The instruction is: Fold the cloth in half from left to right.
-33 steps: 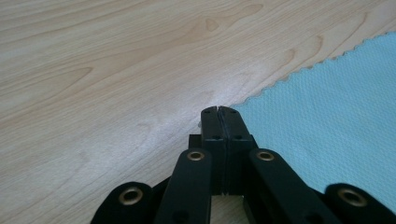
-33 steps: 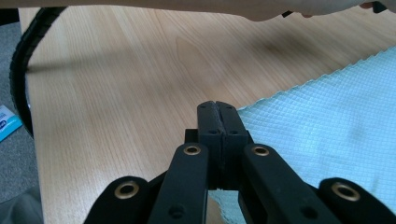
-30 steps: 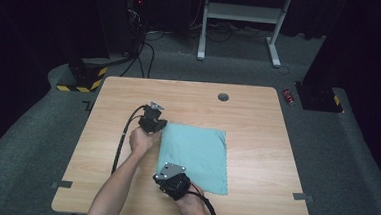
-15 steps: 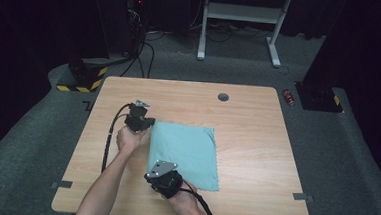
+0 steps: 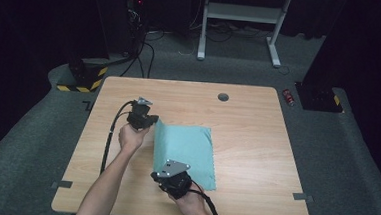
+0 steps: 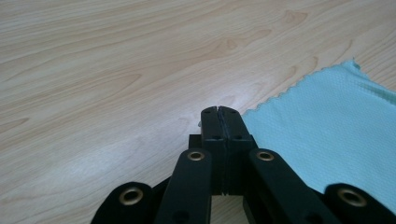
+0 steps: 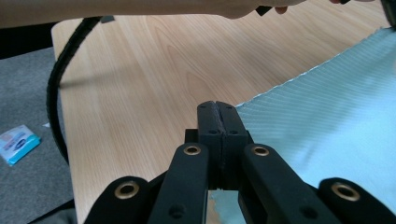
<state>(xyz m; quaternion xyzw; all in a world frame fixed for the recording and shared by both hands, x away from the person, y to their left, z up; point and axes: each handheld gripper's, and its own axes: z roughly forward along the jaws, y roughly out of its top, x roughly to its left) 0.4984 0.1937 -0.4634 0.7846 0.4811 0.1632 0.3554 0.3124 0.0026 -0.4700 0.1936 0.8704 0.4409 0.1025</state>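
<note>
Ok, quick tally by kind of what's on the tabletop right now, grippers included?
Teal cloth: 1
Black grippers, both shut on the cloth's left edge: 2, the left gripper and the right gripper
Dark round grommet in the table: 1
Total: 4

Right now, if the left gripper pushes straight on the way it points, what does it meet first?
Probably bare table: the left gripper points along open wood, with the teal cloth off to its side. Depth is unclear.
</note>
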